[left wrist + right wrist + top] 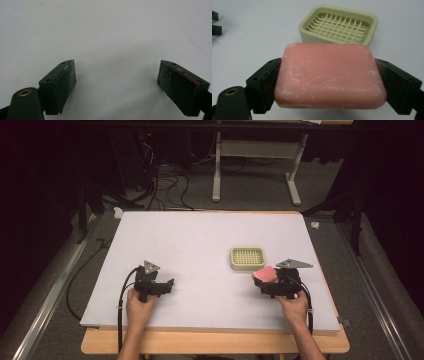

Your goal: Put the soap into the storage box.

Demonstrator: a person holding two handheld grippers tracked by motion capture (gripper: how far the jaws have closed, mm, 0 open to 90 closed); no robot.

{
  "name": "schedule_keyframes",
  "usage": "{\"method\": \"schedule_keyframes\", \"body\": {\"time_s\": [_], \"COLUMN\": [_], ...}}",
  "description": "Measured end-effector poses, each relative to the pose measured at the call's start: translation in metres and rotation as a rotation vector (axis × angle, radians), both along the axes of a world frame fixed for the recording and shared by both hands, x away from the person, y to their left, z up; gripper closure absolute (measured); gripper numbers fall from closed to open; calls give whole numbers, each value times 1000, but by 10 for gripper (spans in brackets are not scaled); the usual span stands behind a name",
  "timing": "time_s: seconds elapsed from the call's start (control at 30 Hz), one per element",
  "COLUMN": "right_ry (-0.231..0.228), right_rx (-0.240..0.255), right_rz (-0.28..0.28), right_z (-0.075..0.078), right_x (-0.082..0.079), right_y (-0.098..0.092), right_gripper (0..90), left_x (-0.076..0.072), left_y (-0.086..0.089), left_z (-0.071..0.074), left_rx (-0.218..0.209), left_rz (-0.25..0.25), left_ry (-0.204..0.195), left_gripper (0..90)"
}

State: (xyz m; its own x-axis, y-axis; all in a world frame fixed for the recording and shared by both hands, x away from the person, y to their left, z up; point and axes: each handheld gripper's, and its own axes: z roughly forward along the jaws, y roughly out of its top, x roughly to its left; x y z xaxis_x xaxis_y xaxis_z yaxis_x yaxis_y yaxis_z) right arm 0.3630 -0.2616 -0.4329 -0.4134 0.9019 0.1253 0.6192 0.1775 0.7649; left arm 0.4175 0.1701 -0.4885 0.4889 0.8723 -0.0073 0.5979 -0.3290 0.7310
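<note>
If I ease my grip too soon, the pink soap bar (329,76) could slide out short of the soap dish (339,25), since its faces look slick. My right gripper (272,281) clamps it by both ends, near the white board's (190,240) right edge. My left gripper (117,82) rests with its jaws wide apart, holding nothing.

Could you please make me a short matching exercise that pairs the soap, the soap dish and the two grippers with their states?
Things:
1. soap
2. soap dish
3. left gripper
4. right gripper

States:
A. open, with nothing between its jaws
B. pink, clamped between two jaws
C. pale green, empty, on the table
D. shut on the bar

Pairs: 1-B, 2-C, 3-A, 4-D
</note>
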Motion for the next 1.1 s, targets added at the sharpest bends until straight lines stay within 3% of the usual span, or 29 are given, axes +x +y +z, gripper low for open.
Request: {"method": "schedule_keyframes", "body": {"time_s": [0.57, 1.1], "right_ry": [6, -1], "right_rx": [48, -6], "right_rz": [-3, -3], "right_z": [13, 20], "right_x": [16, 36], "right_y": [-2, 8], "right_gripper": [138, 138], "left_x": [0, 0], "left_y": [0, 0], "left_z": [0, 0], "left_rx": [-1, -5], "left_rz": [1, 1], "left_ry": [-1, 1], "left_gripper": [158, 158]}}
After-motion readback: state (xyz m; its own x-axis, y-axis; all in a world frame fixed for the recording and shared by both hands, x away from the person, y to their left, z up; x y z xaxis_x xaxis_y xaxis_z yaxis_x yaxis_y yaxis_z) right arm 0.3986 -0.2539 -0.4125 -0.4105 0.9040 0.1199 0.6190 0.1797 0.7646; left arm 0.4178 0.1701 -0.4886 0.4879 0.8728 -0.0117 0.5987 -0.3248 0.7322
